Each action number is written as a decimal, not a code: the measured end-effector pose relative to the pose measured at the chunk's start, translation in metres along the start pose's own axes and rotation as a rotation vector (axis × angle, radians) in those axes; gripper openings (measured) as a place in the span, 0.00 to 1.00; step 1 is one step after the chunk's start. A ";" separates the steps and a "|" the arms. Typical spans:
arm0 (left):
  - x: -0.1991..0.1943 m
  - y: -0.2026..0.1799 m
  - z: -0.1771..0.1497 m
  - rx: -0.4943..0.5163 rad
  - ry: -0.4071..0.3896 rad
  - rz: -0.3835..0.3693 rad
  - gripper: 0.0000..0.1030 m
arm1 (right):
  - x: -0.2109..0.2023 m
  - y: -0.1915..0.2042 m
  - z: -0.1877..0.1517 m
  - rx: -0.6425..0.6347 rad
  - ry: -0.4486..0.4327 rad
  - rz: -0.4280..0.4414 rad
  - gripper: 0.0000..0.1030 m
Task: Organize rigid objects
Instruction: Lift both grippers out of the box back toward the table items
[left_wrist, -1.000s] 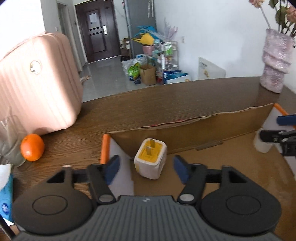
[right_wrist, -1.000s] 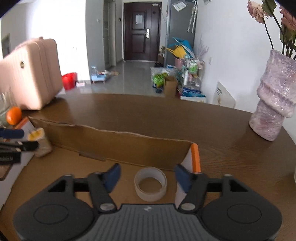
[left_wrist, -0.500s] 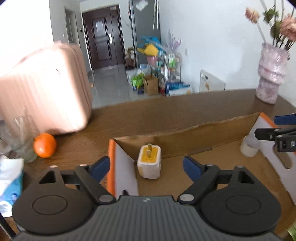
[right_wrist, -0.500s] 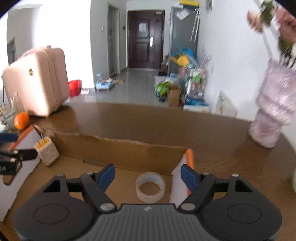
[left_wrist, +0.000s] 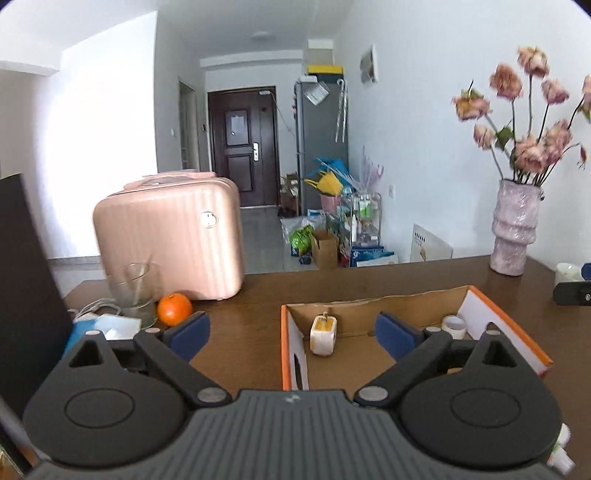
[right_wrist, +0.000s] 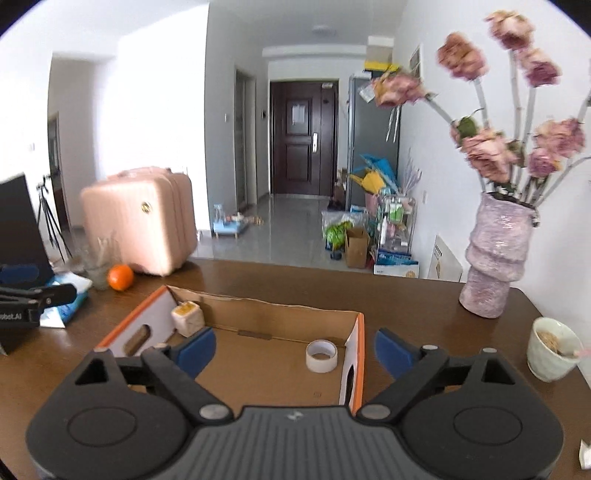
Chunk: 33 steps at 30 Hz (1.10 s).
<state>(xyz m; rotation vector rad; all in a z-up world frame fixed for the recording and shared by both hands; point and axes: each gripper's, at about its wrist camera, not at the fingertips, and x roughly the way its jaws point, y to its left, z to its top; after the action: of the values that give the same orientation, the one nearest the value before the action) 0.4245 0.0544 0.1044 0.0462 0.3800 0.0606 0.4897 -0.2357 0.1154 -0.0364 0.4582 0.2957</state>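
Note:
An orange-rimmed cardboard box (left_wrist: 506, 314) (right_wrist: 360, 332) lies open on the brown table. A white and yellow plug adapter (left_wrist: 324, 334) (right_wrist: 187, 317) stands in its far left corner. A roll of clear tape (right_wrist: 321, 355) (left_wrist: 454, 325) lies in its far right corner. My left gripper (left_wrist: 291, 334) is open and empty, held above the box's left wall. My right gripper (right_wrist: 293, 350) is open and empty, held above the box's right wall.
A pink suitcase (left_wrist: 168, 236), a glass (left_wrist: 131, 291), an orange (left_wrist: 174, 304) and tissue packs (left_wrist: 107, 326) sit at the left. A vase of dried flowers (right_wrist: 495, 254) and a white cup (right_wrist: 552, 349) stand at the right. A dark screen (left_wrist: 26, 280) stands at the far left.
Both grippers have opened wider, risen and pulled back from the box. The adapter and the tape stay where they were in the box.

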 end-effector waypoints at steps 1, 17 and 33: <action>-0.011 0.002 -0.003 0.000 -0.010 -0.001 0.96 | -0.012 0.000 -0.005 0.009 -0.012 0.006 0.91; -0.193 -0.008 -0.154 -0.001 -0.155 0.031 1.00 | -0.165 0.045 -0.150 0.032 -0.168 0.027 1.00; -0.243 -0.018 -0.221 -0.058 -0.097 0.017 1.00 | -0.229 0.075 -0.262 0.108 -0.153 0.017 1.00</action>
<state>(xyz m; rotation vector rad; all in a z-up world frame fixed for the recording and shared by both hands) 0.1184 0.0276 -0.0121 -0.0051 0.2811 0.0862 0.1596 -0.2528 -0.0159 0.0949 0.3221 0.2876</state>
